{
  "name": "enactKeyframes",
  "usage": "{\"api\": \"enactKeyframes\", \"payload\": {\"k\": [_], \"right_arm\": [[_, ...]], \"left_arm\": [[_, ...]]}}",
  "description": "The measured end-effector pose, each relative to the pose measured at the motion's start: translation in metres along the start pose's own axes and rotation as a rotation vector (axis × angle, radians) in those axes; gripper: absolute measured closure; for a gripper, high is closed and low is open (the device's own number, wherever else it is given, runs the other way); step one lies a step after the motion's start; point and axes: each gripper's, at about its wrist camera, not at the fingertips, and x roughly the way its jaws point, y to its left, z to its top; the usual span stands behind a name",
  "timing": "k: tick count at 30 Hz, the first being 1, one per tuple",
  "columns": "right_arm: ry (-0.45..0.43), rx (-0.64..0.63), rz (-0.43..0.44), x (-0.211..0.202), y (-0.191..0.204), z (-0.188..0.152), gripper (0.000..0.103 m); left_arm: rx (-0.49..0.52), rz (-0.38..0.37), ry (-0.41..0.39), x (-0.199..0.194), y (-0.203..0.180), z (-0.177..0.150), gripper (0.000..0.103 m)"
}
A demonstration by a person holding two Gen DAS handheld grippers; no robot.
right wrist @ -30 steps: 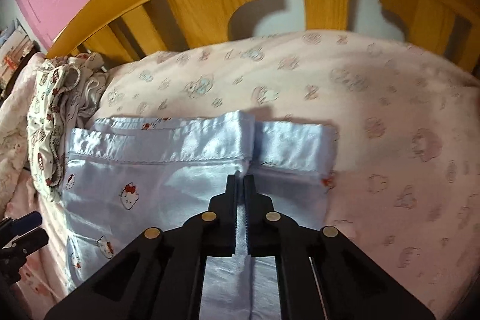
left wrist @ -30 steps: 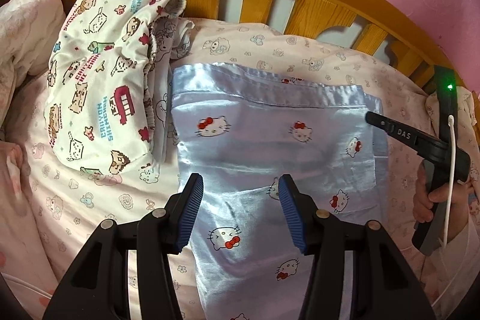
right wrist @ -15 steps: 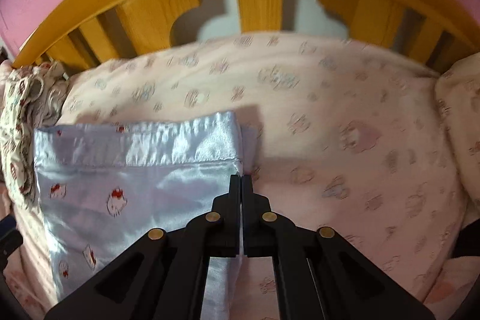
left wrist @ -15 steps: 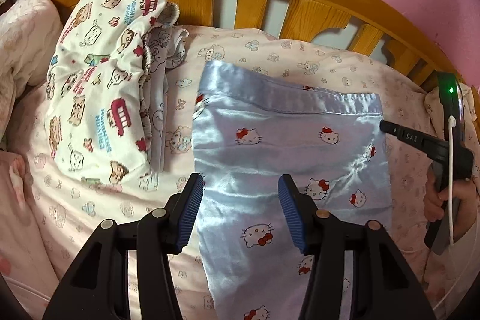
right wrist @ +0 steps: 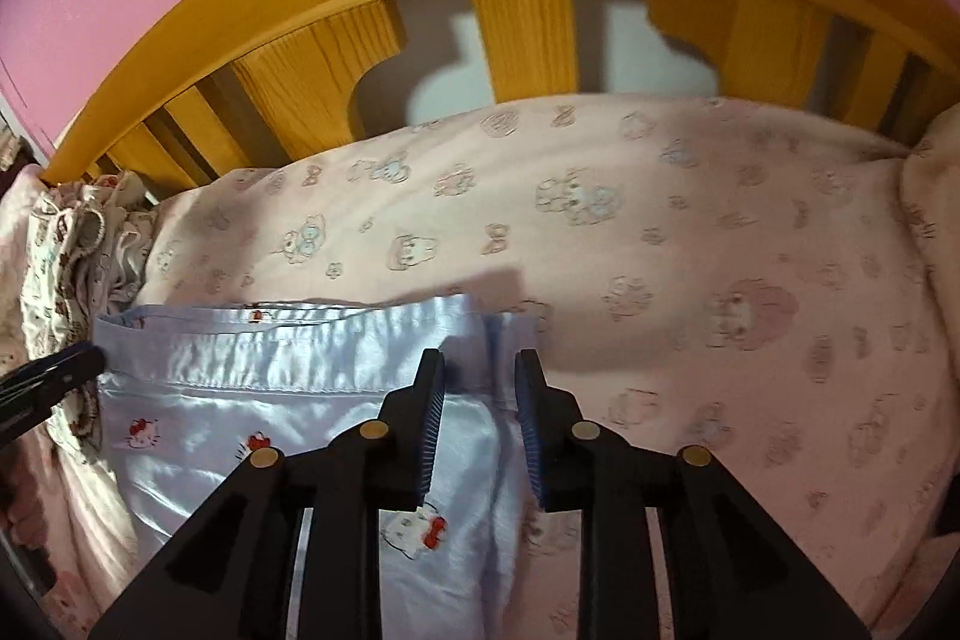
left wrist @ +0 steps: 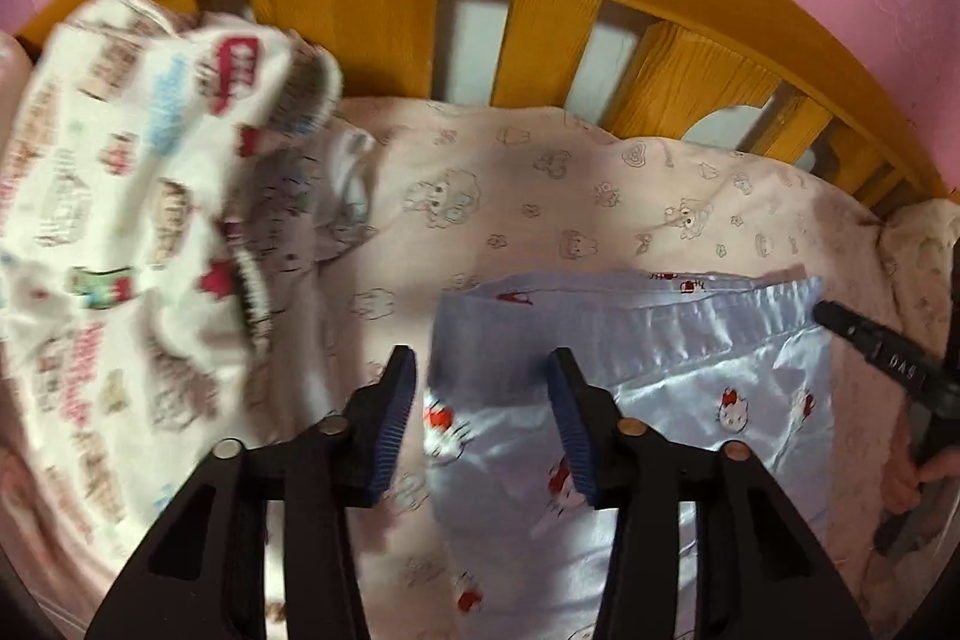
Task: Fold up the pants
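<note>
Pink cartoon-print bedsheet point(right wrist: 690, 232), bearing pale-blue satin cat-print pants point(right wrist: 252, 400). Left gripper point(left wrist: 480, 406) closing, gripping nothing; right gripper point(right wrist: 477, 418) opening, released, lettered "DAS".

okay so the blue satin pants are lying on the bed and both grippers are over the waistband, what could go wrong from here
1. The left gripper is closing at the blue pants' left corner; it may pinch the pink sheet too.
2. The right gripper is opening over the waistband's right end; the slippery satin could slide out of line.
3. The printed clothes pile lies close by.
</note>
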Motion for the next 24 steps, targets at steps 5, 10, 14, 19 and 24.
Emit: {"api": "enactKeyframes", "payload": {"k": [5,10,14,19,24], "right_arm": [[0.011,-0.026,0.003,0.01,0.003,-0.003,0.101],[-0.046,-0.003,-0.09,-0.002,-0.002,-0.002,0.101],[-0.048,-0.043,-0.114,-0.003,0.003,-0.001,0.101],[-0.058,-0.005,-0.13,-0.017,0.003,0.001,0.085],[-0.215,-0.022,-0.149,-0.086,0.017,0.001,0.045]], "left_arm": [[-0.006,-0.019,-0.021,0.006,-0.004,0.002,0.102],[0.047,-0.023,-0.089,-0.002,-0.018,0.009,0.101],[0.08,0.038,-0.115,0.005,-0.026,0.02,0.101],[0.052,0.072,-0.126,-0.01,-0.021,0.021,0.07],[0.068,0.071,-0.218,-0.074,-0.02,-0.01,0.058]]}}
